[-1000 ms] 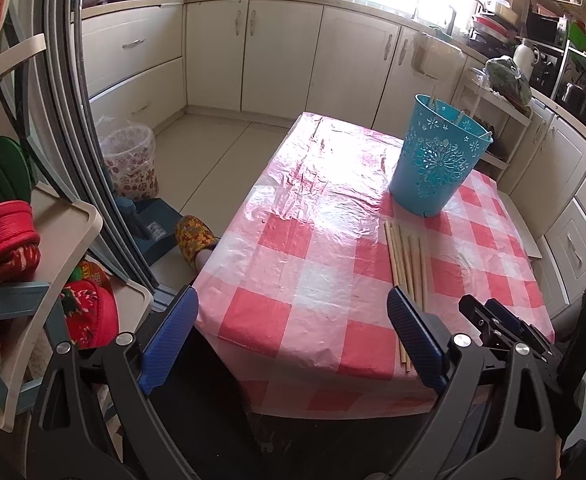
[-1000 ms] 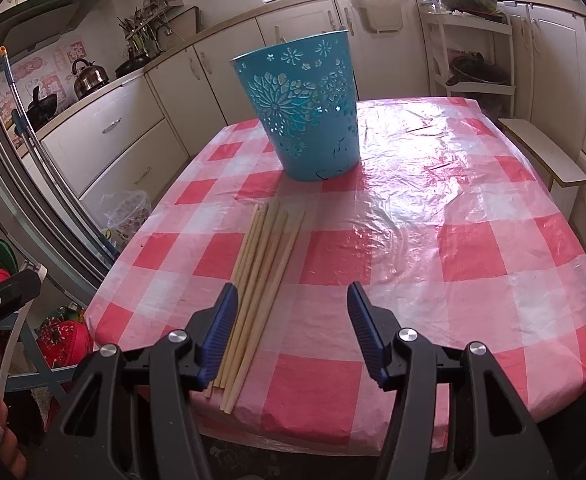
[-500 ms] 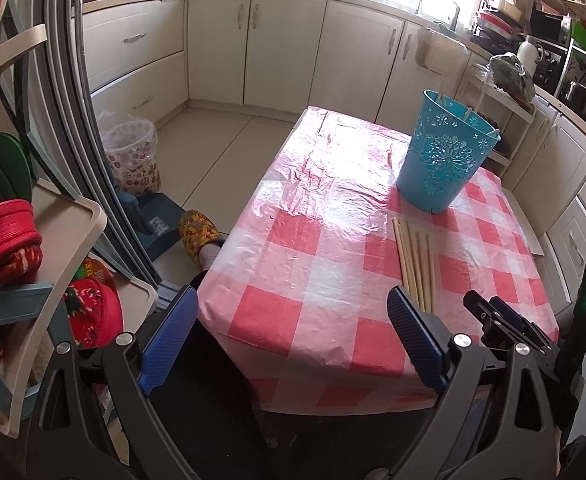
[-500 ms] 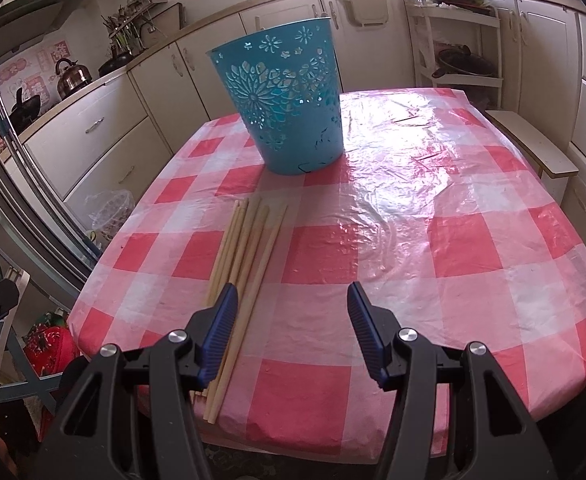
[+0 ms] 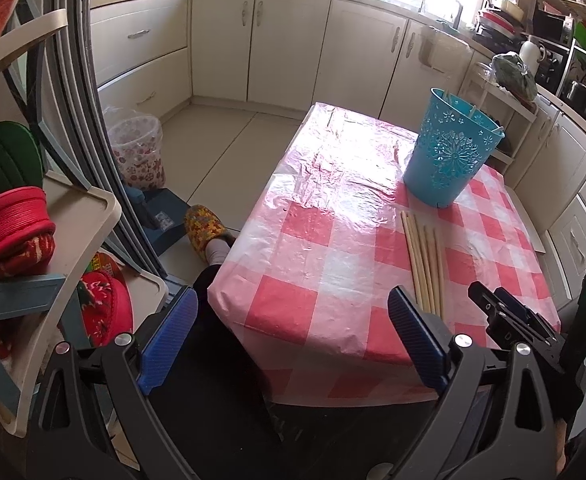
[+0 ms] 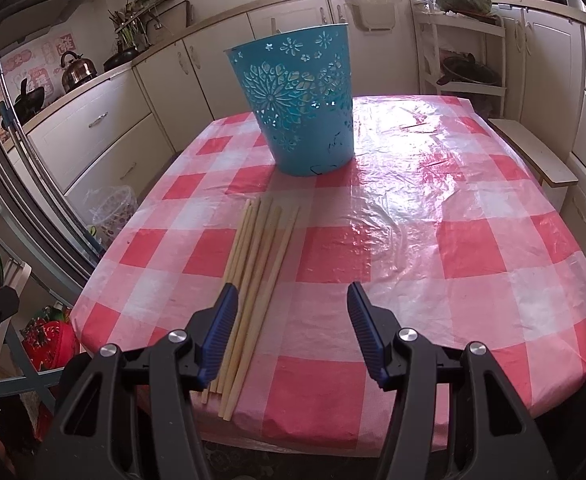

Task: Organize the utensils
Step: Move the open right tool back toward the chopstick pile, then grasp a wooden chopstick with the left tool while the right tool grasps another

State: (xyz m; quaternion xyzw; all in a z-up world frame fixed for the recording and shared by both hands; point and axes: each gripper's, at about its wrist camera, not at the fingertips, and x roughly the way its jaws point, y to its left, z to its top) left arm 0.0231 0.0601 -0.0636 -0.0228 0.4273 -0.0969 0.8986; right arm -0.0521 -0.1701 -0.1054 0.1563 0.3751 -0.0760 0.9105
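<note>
Several pale wooden chopsticks (image 6: 259, 272) lie side by side on the pink checked tablecloth (image 6: 433, 248), pointing toward a blue perforated plastic basket (image 6: 299, 100) standing upright behind them. My right gripper (image 6: 293, 332) is open and empty, just above the table's near edge, its left finger beside the chopsticks' near ends. My left gripper (image 5: 289, 340) is open and empty, held off the table's near left corner. The chopsticks (image 5: 425, 264) and basket (image 5: 449, 148) show to its right, with a few sticks inside the basket.
A shelf rack with red and green items (image 5: 9, 220) stands close on the left. A small lined bin (image 5: 139, 152) and a slippered foot (image 5: 205, 228) are on the floor. Cabinets ring the room. A low bench (image 6: 533, 152) sits right of the table.
Both grippers have drawn back from the table. The chopsticks and basket look farther away in each view. Neither gripper has changed its opening.
</note>
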